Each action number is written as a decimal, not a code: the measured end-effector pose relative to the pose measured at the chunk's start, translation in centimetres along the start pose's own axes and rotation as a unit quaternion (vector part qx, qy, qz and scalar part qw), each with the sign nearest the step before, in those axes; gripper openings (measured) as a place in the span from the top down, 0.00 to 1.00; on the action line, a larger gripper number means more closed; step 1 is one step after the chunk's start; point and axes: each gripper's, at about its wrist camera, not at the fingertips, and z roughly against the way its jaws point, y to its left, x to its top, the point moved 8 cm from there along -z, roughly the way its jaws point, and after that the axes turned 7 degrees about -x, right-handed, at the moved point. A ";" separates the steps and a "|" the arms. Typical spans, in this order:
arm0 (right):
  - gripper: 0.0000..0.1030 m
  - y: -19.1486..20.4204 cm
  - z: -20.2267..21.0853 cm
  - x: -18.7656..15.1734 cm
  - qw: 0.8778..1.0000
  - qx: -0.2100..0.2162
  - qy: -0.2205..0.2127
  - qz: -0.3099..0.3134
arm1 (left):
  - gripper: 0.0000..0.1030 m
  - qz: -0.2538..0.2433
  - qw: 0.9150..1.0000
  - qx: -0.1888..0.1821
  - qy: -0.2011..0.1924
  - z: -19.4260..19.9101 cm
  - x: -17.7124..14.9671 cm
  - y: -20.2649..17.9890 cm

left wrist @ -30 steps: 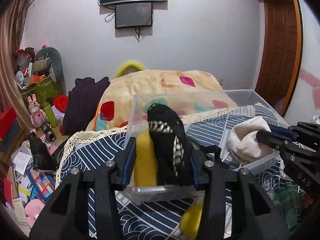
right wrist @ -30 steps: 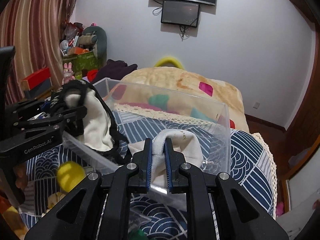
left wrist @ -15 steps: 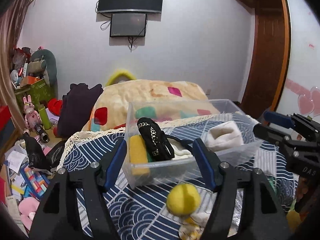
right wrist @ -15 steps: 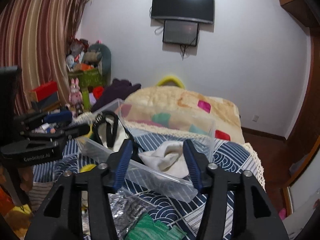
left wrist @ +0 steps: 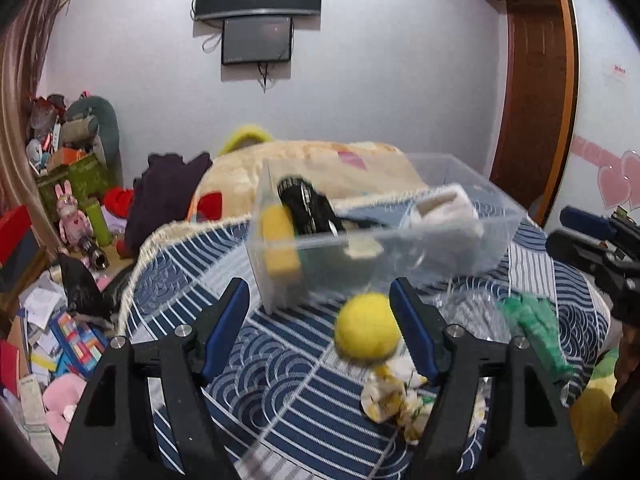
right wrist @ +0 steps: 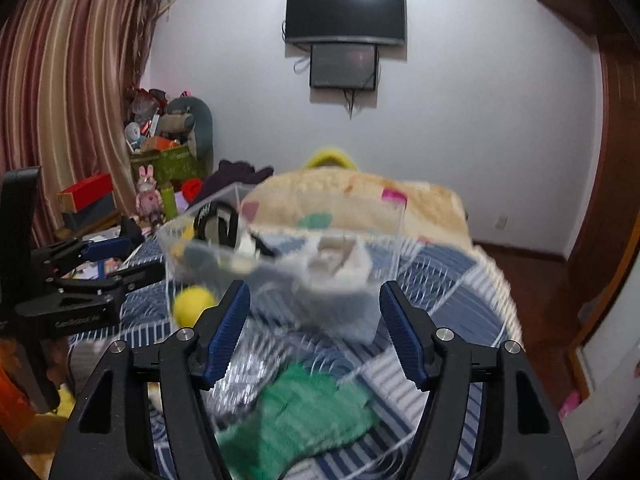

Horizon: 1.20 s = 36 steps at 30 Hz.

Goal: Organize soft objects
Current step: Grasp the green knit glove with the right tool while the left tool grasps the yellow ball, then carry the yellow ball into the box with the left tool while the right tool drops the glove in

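Note:
A clear plastic bin [left wrist: 400, 248] stands on the blue patterned bedspread [left wrist: 280, 368]. It holds a yellow sponge [left wrist: 278, 240], a black patterned item [left wrist: 306, 210] and a white cloth [left wrist: 448, 212]. My left gripper [left wrist: 320, 320] is open and empty, in front of the bin. A yellow ball [left wrist: 366, 330] lies by its right finger, above a yellow floral cloth [left wrist: 394, 400]. My right gripper [right wrist: 314, 332] is open and empty, over a green knitted cloth [right wrist: 304, 416]. The bin [right wrist: 280, 256] and the ball [right wrist: 192, 304] also show in the right wrist view.
A crinkly clear bag [right wrist: 248, 372] lies beside the green cloth. A beige quilt [left wrist: 312, 168] is heaped behind the bin. Toys, boxes and papers [left wrist: 60, 240] crowd the floor at left. A wooden door [left wrist: 536, 92] stands at right.
Both grippers let go of their items into the bin, opened wide and pulled back from it. The bin looks farther away, and the ball and green cloth have come into the foreground.

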 end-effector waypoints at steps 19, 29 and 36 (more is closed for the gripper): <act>0.65 -0.3 -1.1 -7.5 0.996 -0.006 0.085 0.003 | 0.32 0.004 0.997 -0.049 0.061 -4.4 -2.1 -3.0; 0.89 -0.7 0.1 -5.7 0.998 -0.012 0.059 -0.011 | 0.57 0.012 0.996 -0.061 0.070 -4.7 -2.4 -2.6; 0.90 -1.3 1.5 -2.6 1.000 -0.019 0.016 -0.017 | 0.58 0.007 0.998 -0.048 0.030 -2.3 -0.7 -2.2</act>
